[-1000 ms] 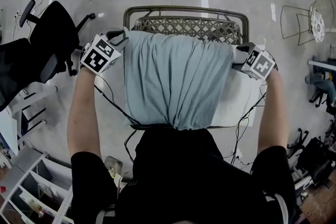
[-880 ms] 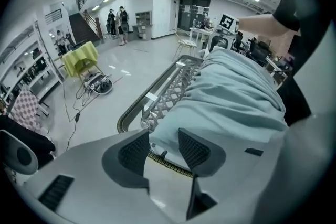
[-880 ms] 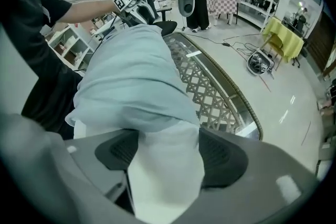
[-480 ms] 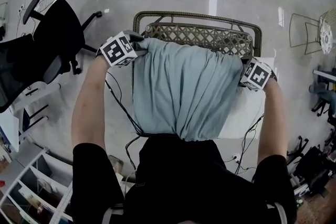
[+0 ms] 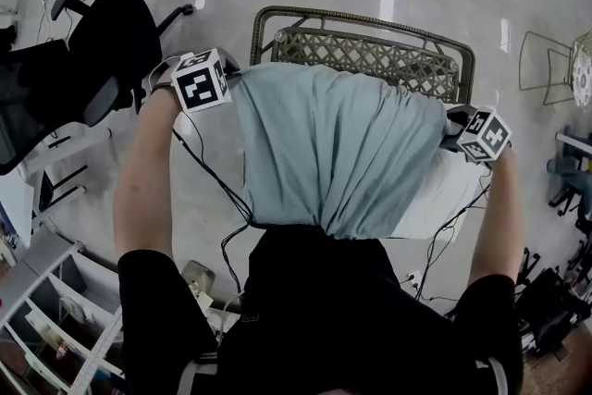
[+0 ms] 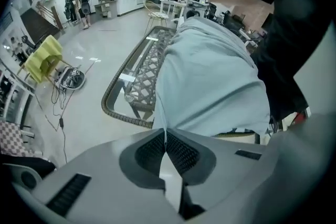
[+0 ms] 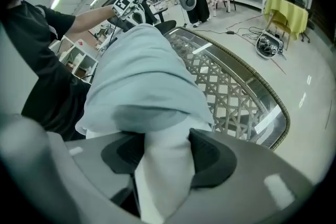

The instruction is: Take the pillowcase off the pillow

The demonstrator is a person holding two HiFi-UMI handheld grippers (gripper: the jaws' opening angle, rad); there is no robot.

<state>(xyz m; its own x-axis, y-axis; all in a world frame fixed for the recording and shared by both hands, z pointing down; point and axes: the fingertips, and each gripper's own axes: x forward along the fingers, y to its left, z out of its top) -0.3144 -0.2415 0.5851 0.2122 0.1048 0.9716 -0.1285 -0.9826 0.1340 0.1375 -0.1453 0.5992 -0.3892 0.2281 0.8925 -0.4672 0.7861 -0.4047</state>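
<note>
We see the blue pillowcase (image 5: 333,153) filling the middle of the head view. It is still over most of the pillow (image 5: 450,199), and only a white bit of pillow peeks out at the lower right. The left gripper (image 6: 165,136) sits at the upper left corner of the cloth. Its jaws have just been closing and are now tight together on a thin fold of the pillowcase. The right gripper (image 7: 163,149), at the right edge, has also just been closing, and it squeezes a fat white corner of the pillow. We think the thin fold could slip out if the left side pulls too hard or too fast. The soft pillow corner could squish and slide free too. The loose cloth might also catch on the woven chair (image 5: 370,60) at the top of the frame.
</note>
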